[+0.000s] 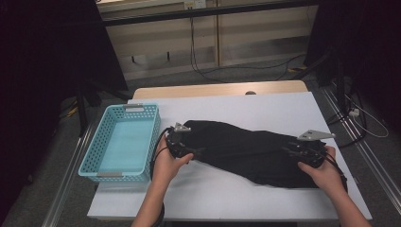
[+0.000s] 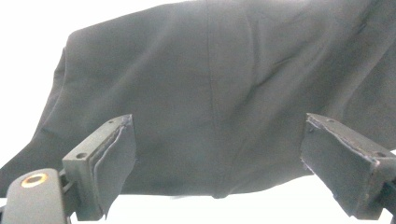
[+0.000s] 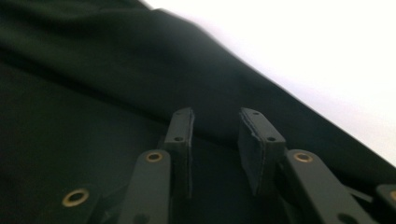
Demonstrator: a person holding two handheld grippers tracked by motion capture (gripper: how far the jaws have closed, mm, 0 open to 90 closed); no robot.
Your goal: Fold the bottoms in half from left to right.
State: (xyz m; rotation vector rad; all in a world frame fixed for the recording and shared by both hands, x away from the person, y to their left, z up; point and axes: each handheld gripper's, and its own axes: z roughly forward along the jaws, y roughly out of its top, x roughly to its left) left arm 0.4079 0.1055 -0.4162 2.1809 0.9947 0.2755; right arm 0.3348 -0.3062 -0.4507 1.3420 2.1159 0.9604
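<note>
- Black cloth (image 1: 246, 149) is lying flat across the white tabletop (image 1: 265, 106), stretching between the two tongs.
- Left tongs (image 1: 176, 142) are sitting at the cloth's left end, the hand (image 1: 166, 163) gripping them from below; in the left gripper view the jaws are standing wide apart, released, with the fabric (image 2: 210, 93) just ahead of them.
- Right tongs (image 1: 309, 152) are resting on the cloth's right end; in the right gripper view the jaws are hovering over the dark fabric (image 3: 93, 93) with a narrow gap between them, nothing pinched.
- Blue basket (image 1: 101, 168) is sitting just left of the left tongs, apart from the cloth.
</note>
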